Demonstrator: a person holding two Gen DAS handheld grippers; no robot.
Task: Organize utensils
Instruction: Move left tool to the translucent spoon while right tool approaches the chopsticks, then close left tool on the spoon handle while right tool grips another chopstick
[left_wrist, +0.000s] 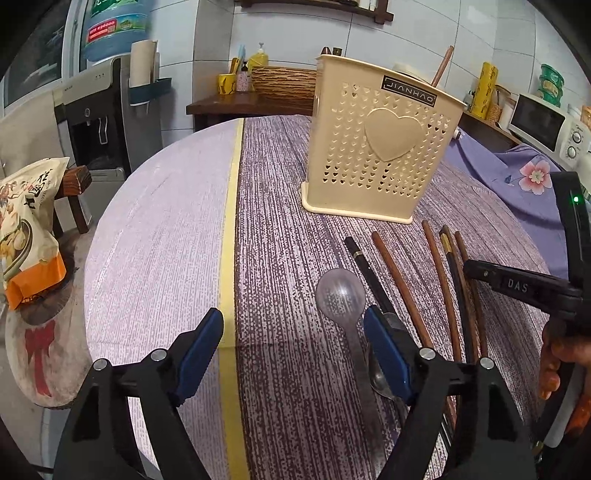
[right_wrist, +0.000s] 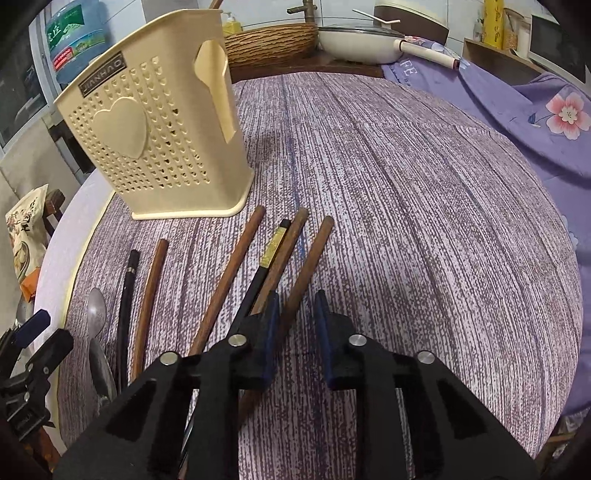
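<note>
While right fingers (right_wrist: 297, 314) straddle a chopstick (right_wrist: 308, 264), left fingers (left_wrist: 293, 343) spread beside translucent spoon (left_wrist: 340, 291).

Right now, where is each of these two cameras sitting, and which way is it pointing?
Left wrist: rides the left tongs, open, facing the cream perforated plastic utensil holder over a translucent plastic spoon; a hand shows at right.
Right wrist: rides the right tongs, open astride a brown wooden chopstick, facing the holder.
Shared: holder, chopsticks, purple woven tablecloth.
</note>
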